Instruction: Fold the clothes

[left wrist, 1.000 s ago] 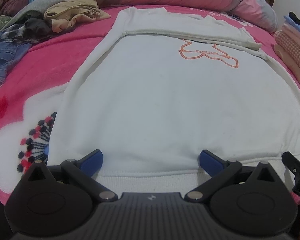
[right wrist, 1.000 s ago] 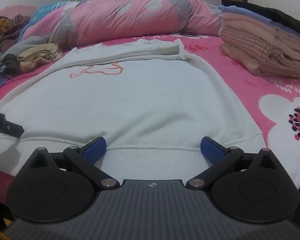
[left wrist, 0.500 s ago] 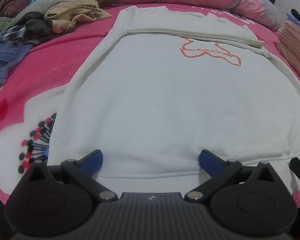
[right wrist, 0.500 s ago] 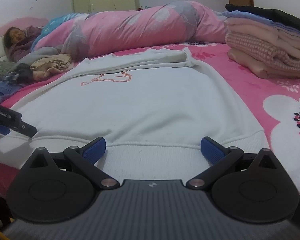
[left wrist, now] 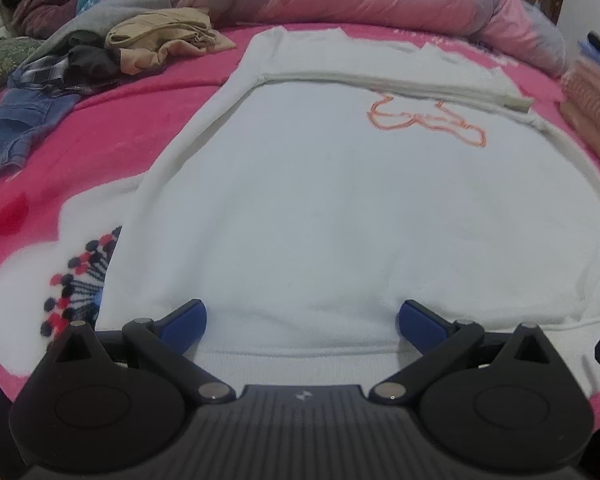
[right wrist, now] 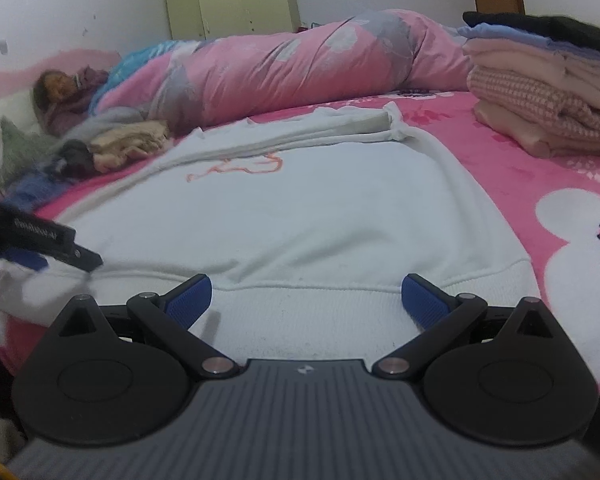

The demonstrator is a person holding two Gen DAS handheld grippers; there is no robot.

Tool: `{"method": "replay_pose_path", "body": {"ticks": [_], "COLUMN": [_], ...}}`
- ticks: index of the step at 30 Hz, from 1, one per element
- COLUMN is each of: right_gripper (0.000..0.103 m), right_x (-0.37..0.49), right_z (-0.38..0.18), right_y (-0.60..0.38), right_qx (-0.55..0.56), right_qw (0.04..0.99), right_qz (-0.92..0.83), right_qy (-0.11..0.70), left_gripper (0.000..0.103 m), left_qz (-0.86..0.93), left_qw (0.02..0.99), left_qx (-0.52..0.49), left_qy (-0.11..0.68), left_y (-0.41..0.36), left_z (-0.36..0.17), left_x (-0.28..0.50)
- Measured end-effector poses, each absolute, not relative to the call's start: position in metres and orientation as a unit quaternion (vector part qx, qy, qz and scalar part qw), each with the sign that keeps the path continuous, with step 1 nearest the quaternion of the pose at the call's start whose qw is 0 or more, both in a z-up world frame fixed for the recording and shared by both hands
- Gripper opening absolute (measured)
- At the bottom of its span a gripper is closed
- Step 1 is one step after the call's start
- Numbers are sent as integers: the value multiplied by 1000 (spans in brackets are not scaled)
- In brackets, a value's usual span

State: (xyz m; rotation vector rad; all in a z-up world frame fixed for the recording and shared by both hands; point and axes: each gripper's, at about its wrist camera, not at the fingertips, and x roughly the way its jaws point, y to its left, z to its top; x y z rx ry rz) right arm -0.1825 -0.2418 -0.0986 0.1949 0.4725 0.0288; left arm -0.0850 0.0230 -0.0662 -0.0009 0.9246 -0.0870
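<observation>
A white sweatshirt (left wrist: pixel 340 200) with an orange outline print (left wrist: pixel 428 122) lies flat on the pink bed, both sleeves folded across its far end. Its ribbed hem (left wrist: pixel 300 364) faces me. My left gripper (left wrist: pixel 302 322) stands open over the left part of the hem, blue pads on either side of the cloth. In the right wrist view the same sweatshirt (right wrist: pixel 300 216) spreads ahead, and my right gripper (right wrist: pixel 306 298) is open over the right part of the hem (right wrist: pixel 308 320). The left gripper (right wrist: pixel 56 242) shows at that view's left edge.
A stack of folded clothes (right wrist: pixel 540 92) sits at the right of the bed. Loose clothes (left wrist: pixel 100 56) are heaped at the far left. A rolled pink quilt (right wrist: pixel 292 68) runs along the back, and a person (right wrist: pixel 64 88) lies at its left end.
Both grippers have tilted up and edged slightly forward over the hem, so more of the room's far side shows. Both stay open. The sweatshirt has not moved.
</observation>
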Motion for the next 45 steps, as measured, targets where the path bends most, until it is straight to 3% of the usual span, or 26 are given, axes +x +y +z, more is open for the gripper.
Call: {"method": "replay_pose_path", "body": {"ticks": [6,16,26,45], "right_gripper": [102,102,102,101], "right_x": [-190,-202,-200,-198], "right_z": [-90,-77,-70,-60], "right_y": [-259,-247,-232,-222], "right_qx": [160,152,129,108], "right_qw": [963,969,969,972], "right_qz": [18,22,10,-12], "right_qy": [215,195,210,206], "left_gripper": [103,103,103,99], "left_qz": [-83,-81,-50,-27], "left_qw": [911,927,920,936], "left_qx": [0,-40,-39,1], "left_qy": [404,364,386,352], "left_y": [30,58,69,101], "left_z": [-52,-34,-42,-46], "left_x": [-110,-132,-131,-150]}}
